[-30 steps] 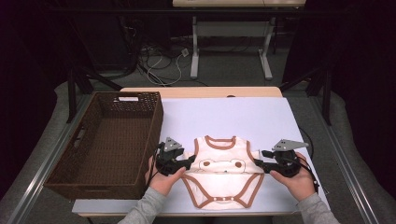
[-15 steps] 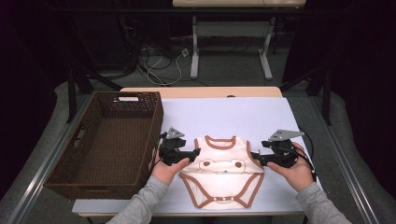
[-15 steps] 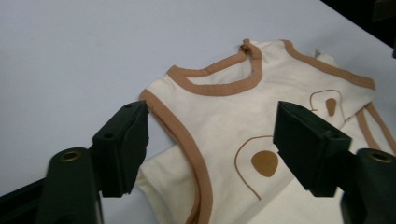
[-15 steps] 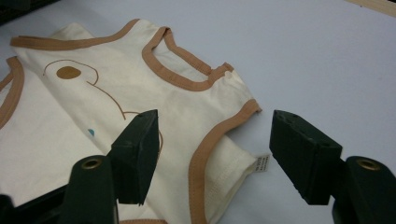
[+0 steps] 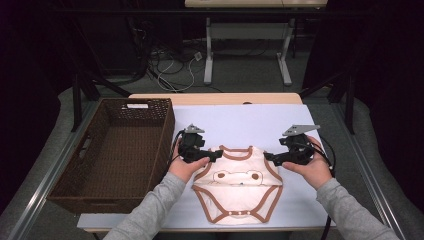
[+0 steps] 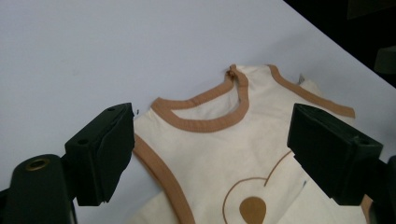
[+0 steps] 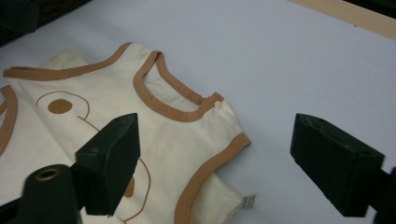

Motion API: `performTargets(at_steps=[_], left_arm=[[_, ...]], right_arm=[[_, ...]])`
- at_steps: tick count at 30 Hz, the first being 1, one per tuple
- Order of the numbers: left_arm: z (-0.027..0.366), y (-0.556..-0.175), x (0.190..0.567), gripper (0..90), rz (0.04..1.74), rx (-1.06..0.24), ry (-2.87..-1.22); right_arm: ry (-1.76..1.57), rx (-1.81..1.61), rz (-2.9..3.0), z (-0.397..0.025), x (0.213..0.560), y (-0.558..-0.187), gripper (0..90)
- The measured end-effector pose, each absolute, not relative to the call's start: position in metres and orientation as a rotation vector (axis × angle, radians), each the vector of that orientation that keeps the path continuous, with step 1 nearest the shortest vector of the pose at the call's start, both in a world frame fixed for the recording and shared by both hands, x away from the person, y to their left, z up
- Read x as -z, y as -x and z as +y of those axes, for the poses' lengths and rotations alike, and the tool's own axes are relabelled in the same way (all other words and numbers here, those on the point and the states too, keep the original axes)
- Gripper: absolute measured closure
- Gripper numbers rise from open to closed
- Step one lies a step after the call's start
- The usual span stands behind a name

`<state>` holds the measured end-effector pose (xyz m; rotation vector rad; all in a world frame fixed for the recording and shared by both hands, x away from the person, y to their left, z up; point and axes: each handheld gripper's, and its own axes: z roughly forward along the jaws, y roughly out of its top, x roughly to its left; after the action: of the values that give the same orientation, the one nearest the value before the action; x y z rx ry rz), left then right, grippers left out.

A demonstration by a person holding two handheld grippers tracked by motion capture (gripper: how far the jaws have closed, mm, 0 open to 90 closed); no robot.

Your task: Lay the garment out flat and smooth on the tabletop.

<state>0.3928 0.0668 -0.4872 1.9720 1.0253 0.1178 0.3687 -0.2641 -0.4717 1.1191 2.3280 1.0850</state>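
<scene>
Grey long sleeves, black hand-held grippers with grey three-cornered plates, black cables.

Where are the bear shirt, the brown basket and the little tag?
Cream bear bodysuit (image 5: pixel 239 186), high view, chest.
Brown woven basket (image 5: pixel 167 131), high view, right wall.
Small white tag (image 7: pixel 248 201), right gripper view, tag face.

Baby bodysuit (image 6: pixel 219 154): lower half cut off by the left gripper view's bottom edge; care label (image 7: pixel 248 201): print too small to read; wicker basket (image 7: pixel 42 9): cropped at the top edge.
</scene>
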Motion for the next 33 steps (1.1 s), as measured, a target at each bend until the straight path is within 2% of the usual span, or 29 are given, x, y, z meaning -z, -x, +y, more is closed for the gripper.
performTargets(at_steps=[4, 9, 18, 23, 28, 30, 33], left_arm=[[0.064, -0.401, 0.483, 13.9, 1.004, -0.111, -1.961], [0.059, -0.409, 0.481, 5.5, 0.98, -0.154, -1.976], [0.051, -0.423, 0.486, 4.3, 0.998, -0.12, -1.993], [0.048, -0.429, 0.487, 4.3, 0.997, -0.148, -2.006], [0.048, -0.436, 0.492, 9.5, 1.005, -0.158, -2.018], [0.048, -0.439, 0.495, 16.2, 0.992, -0.153, -2.025], [0.047, -0.443, 0.499, 17.5, 0.991, -0.151, -2.04]], right_arm=[[-1.109, -1.073, 2.337, -0.26, 0.467, -0.377, 13.9], [-1.117, -1.044, 2.353, -0.256, 0.467, -0.391, 13.3], [-1.087, -0.962, 2.372, -0.246, 0.471, -0.409, 16.2], [-1.066, -0.951, 2.387, -0.241, 0.477, -0.417, 18.9], [-1.063, -0.941, 2.371, -0.24, 0.484, -0.425, 23.0], [-1.072, -0.938, 2.375, -0.239, 0.486, -0.427, 24.6], [-1.062, -0.931, 2.374, -0.239, 0.49, -0.431, 27.4]])
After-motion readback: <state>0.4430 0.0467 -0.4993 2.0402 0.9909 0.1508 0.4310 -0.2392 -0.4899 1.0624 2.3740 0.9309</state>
